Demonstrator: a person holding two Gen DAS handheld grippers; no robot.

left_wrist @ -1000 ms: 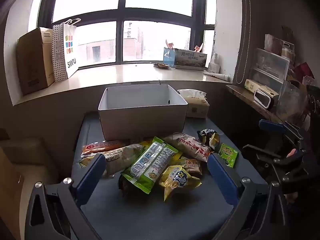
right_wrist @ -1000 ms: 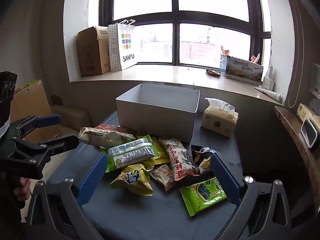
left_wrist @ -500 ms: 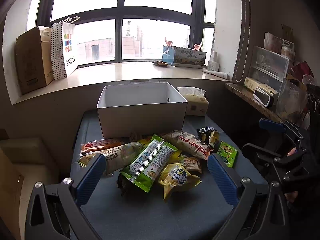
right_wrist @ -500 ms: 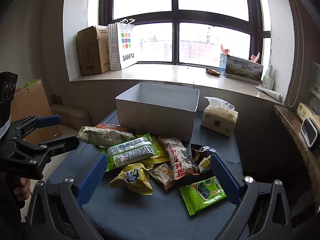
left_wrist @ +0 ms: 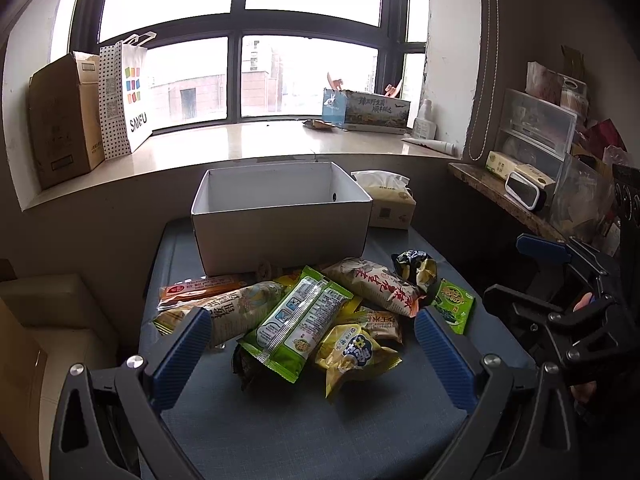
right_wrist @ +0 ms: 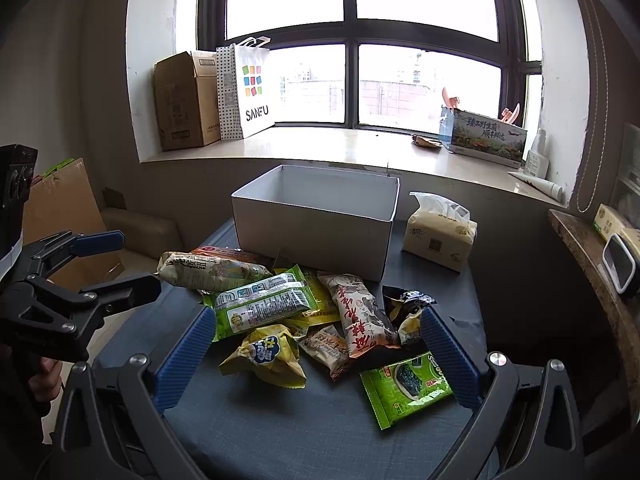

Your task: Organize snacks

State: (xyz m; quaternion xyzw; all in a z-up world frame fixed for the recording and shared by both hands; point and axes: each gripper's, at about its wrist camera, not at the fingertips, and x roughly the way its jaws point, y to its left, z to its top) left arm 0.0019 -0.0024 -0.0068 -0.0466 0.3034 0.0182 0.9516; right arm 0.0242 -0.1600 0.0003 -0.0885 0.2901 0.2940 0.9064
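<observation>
A pile of snack packets lies on the dark blue table (left_wrist: pixel 304 420), in front of an empty white box (left_wrist: pixel 280 236). On top lies a green packet (left_wrist: pixel 296 320), with a yellow packet (left_wrist: pixel 352 354), a red-and-white packet (left_wrist: pixel 376 286) and a small green seaweed packet (right_wrist: pixel 408 386) around it. My left gripper (left_wrist: pixel 312 356) is open and empty, hovering near the front of the pile. My right gripper (right_wrist: pixel 316 360) is open and empty, also above the pile's near side. Each gripper shows at the edge of the other's view.
A tissue pack (right_wrist: pixel 440 232) stands right of the box. The windowsill behind holds a cardboard box (right_wrist: pixel 184 100), a white SANFU bag (right_wrist: pixel 252 88) and a printed carton (right_wrist: pixel 484 136). A cluttered shelf (left_wrist: pixel 536 160) is at the right.
Both views have shifted only slightly; the left gripper has tipped a little downward toward the pile. Both grippers stay open and the snacks have not moved.
</observation>
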